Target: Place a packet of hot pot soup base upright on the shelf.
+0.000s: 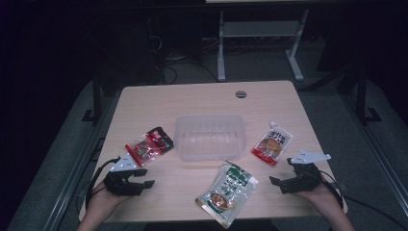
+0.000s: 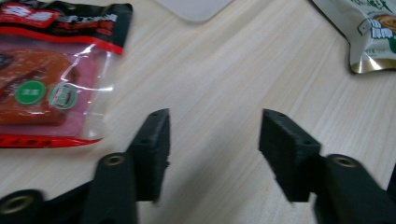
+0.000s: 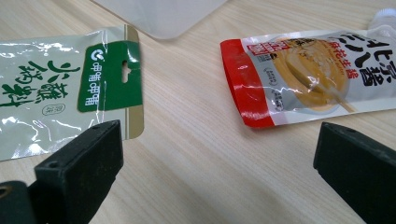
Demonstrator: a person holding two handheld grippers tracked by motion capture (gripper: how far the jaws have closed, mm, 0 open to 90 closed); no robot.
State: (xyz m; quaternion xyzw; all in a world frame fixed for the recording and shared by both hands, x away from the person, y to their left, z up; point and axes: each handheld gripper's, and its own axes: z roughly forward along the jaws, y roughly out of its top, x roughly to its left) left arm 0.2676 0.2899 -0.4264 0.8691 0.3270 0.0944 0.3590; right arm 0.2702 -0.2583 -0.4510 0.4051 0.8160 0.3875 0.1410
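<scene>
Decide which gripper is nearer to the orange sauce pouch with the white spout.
Right. The right gripper sits just below and to the right of the sauce pouch, jaws open. The left gripper is across the table, beyond the clear container, beside the red packet.

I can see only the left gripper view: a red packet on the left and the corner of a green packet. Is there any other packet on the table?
Observer: Yes, a spouted orange sauce pouch lies right of the clear container.
Operator: Is the container already filled?
Observer: No, the high view shows nothing inside it.
Operator: What is the right tool doing?
Observer: The right tool is open above bare table, between the green packet and the pouch, holding nothing.
</scene>
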